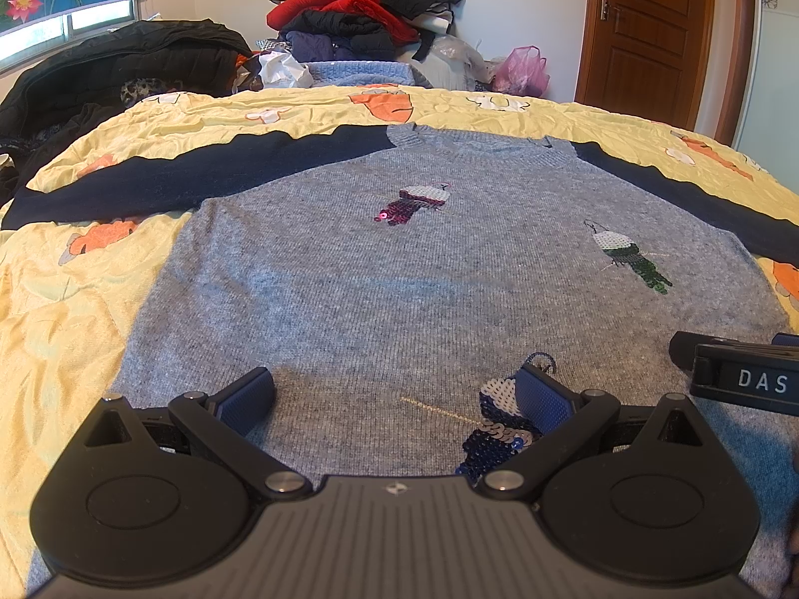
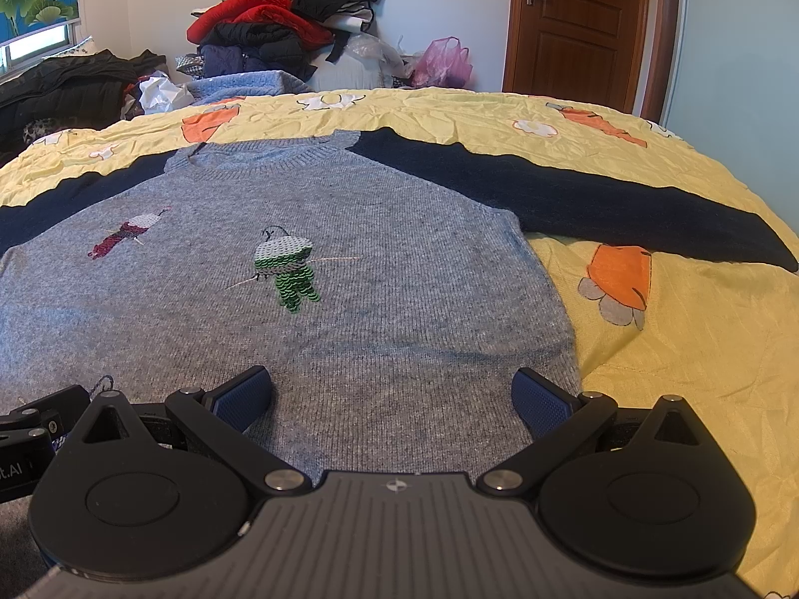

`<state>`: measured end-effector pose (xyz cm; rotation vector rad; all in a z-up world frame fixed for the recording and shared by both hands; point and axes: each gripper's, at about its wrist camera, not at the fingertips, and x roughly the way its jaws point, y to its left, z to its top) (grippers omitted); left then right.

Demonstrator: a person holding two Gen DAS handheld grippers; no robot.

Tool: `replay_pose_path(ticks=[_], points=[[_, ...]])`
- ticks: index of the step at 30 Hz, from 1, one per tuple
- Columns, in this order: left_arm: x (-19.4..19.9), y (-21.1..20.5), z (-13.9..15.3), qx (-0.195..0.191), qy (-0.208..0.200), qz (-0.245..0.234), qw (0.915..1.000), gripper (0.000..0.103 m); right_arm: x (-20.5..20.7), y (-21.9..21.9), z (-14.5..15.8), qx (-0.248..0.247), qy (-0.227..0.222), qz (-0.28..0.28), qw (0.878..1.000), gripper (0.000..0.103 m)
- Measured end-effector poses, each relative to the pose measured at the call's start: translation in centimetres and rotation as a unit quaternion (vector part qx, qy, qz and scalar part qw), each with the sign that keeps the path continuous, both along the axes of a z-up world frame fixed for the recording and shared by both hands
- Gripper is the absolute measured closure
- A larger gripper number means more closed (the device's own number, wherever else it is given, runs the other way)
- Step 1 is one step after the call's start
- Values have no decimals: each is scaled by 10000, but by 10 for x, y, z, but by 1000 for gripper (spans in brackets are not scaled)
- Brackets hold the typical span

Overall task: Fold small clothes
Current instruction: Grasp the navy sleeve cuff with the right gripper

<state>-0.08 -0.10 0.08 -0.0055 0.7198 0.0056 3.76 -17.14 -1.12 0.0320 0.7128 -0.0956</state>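
Grey sweater [image 1: 399,269] lies flat, front up, on my yellow bedspread [image 1: 65,309], navy sleeves [image 1: 165,174] spread out to both sides. My left gripper [image 1: 394,399] low over hem area, jaws wide apart, nothing between them; blue sequin bird [image 1: 492,429] just beside one pad. My right gripper [image 2: 392,399] over sweater's right lower part near side edge, jaws also wide apart, empty. Green sequin bird [image 2: 289,269] ahead of it. Clothes pile [image 2: 279,15] behind bed.
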Motion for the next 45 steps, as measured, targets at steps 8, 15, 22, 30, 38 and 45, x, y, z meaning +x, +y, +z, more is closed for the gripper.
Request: replay_pose_path(ticks=[8, 15, 22, 30, 38, 45], points=[[-1, 2, -1, -59, -32, -1, 10000, 0, -20, -73, 28, 1844, -840, 157, 9791, 0], [-4, 0, 2, -13, -27, -24, 10000, 0, -14, -193, 46, 2302, -1760, -599, 9552, 1], [-3, -1, 1, -6, -26, -22, 10000, 0, 7, -334, 11, 3475, -1620, -2565, 8873, 13], [-3, -1, 1, -7, -31, -21, 10000, 0, 26, -371, -23, 3907, -1569, -2875, 8603, 26], [-2, -1, 1, -9, -31, -23, 10000, 0, 43, -376, -22, 3419, -1496, -3160, 8723, 84], [-1, -1, 1, -36, -38, -21, 10000, 0, 51, -310, 29, 3523, -2134, -2105, 8866, 86]])
